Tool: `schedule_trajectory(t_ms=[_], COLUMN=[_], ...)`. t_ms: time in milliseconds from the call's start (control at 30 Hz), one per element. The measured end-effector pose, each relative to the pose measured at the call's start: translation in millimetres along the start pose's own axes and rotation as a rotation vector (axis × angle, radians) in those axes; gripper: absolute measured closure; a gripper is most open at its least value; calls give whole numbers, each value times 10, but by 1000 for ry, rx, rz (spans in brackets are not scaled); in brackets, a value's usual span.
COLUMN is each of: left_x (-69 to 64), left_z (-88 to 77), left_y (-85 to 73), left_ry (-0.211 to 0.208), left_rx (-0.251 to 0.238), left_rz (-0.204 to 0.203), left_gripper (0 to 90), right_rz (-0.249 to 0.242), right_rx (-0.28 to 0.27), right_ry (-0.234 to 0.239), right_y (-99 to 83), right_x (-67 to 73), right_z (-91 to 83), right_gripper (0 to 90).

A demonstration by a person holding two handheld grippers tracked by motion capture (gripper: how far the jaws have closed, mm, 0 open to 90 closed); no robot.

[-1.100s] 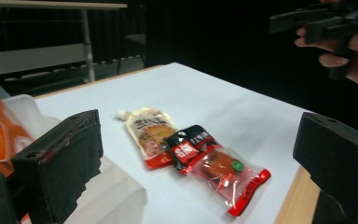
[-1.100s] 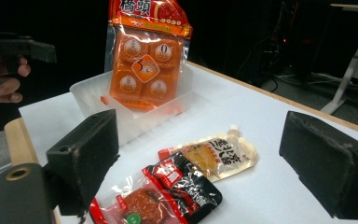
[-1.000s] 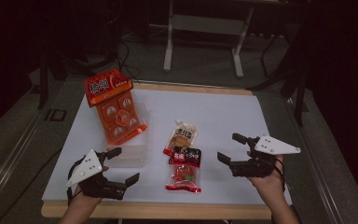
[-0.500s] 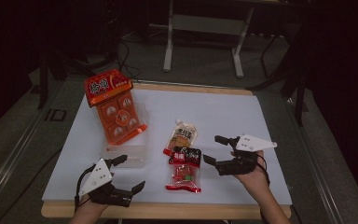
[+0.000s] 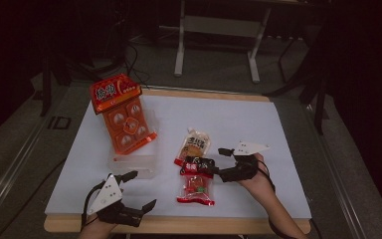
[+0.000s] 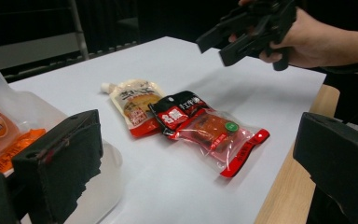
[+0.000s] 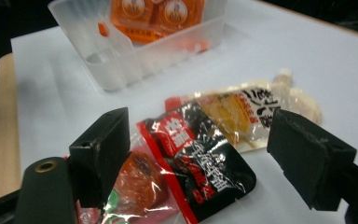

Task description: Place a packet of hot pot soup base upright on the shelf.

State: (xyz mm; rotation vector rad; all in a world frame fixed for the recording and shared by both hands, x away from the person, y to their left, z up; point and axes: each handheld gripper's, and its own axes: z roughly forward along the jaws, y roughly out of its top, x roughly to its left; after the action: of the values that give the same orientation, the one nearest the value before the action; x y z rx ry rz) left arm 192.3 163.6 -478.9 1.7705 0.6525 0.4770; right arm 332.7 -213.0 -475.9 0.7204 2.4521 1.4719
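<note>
Red packet [image 5: 197, 180] lies lengthwise, black end apparently farthest.

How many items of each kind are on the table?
Orange multi-pack: 1
Clear plastic bin: 1
Beige spouted pouch: 1
Red-and-black snack packet: 1
Total: 4

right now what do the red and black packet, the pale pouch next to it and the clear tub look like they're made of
Red and black packet: thin glossy plastic film, by its glare and crinkles, with a clear part showing the contents.
Pale pouch: soft printed plastic film, probably laminated; shiny, with a small spout.
Clear tub: stiff translucent plastic with a frosted look; the orange pack shows through its wall.
</note>
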Motion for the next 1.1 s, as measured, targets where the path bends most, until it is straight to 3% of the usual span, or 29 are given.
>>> schedule_trajectory(t_ms=[433, 1100], left_x=[26, 33], left_z=[23, 42], left_y=[-40, -49], left_ry=[0, -7], left_rx=[12, 12], left_rz=[-6, 7], left_gripper=[18, 18], right_rz=[35, 91], right_rx=[90, 183], right_ry=[39, 41], right_y=[-139, -262], right_x=[-228, -395], right_z=[233, 493], right_gripper=[216, 193])
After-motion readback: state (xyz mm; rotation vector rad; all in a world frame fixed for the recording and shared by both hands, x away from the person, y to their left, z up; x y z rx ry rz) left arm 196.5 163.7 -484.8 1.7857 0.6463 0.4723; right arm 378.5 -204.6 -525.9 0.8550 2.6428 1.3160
